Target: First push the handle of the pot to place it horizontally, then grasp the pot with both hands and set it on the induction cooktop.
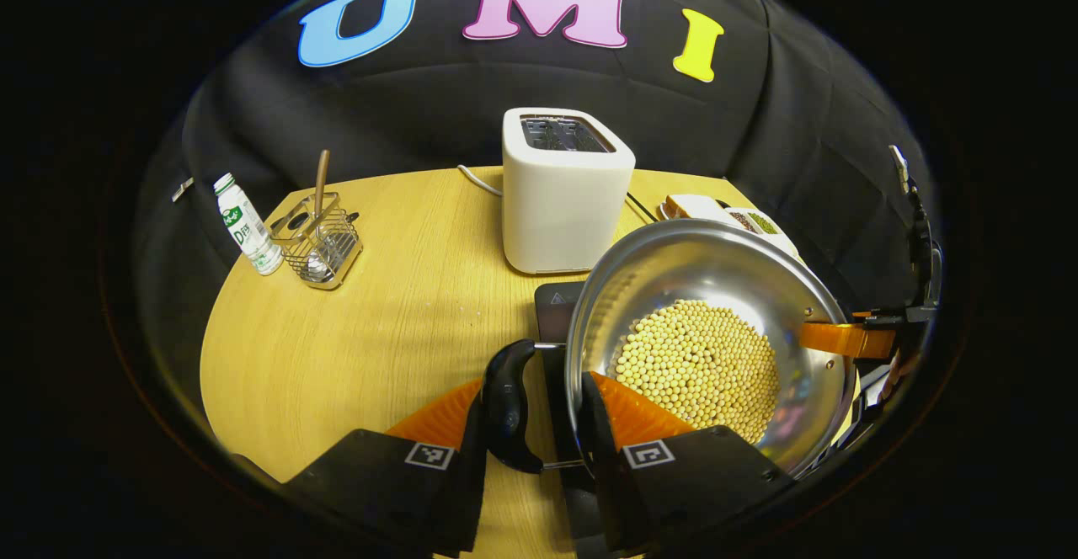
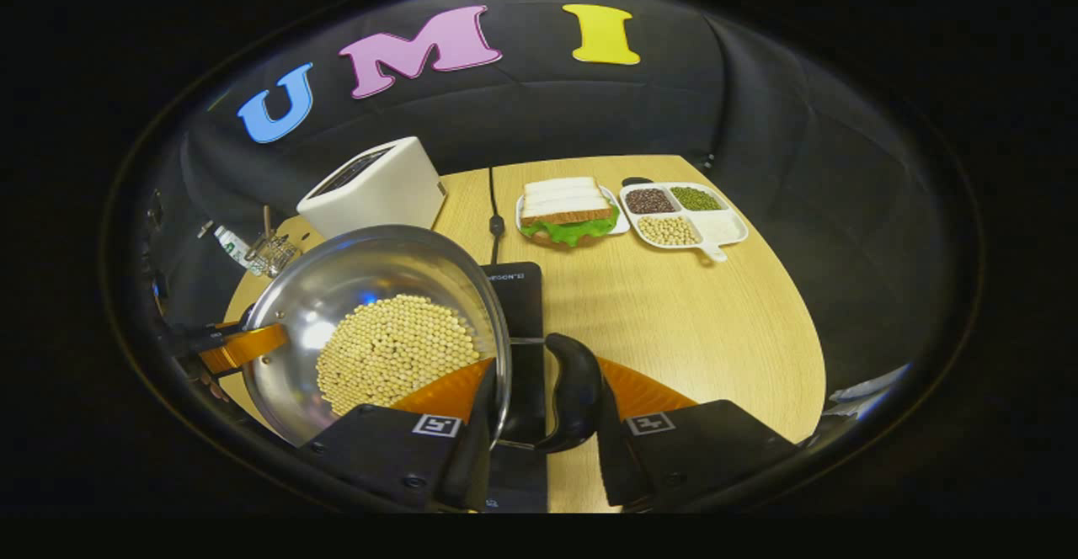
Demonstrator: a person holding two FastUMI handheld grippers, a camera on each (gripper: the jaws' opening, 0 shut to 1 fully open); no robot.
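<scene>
Both grippers have the pot (image 1: 707,357) between them, w/ the cooktop (image 2: 515,298) showing dark just beneath and behind it. In the left gripper view, the left gripper (image 1: 539,424) straddles the pot's near side: one finger outside the black side handle (image 1: 509,403), the other inside the rim, so the handle and wall sit in the gap. Jaws look clenched on that handle/rim, though contact of the outer finger isn't fully clear. In the right gripper view, the right gripper (image 2: 543,412) does the mirror job on the opposite handle (image 2: 573,391), jaws closed around rim + handle.

The pot is full of beans (image 2: 396,348), and looks tilted in both views, so the step in hand is judged as the carry/set-down onto the cooktop.

To do it well:
- keep both grips level w/ each other; rim flat so beans don't roll out
- lower both sides together, no twisting; handles are slim and could pivot in the jaws
- centre the pot over the cooktop, which lies toward 12 o'clock of the right gripper
- clear the toaster (image 1: 566,193) at 12 o'clock of the left gripper
- let go only once the base sits flat.
</scene>
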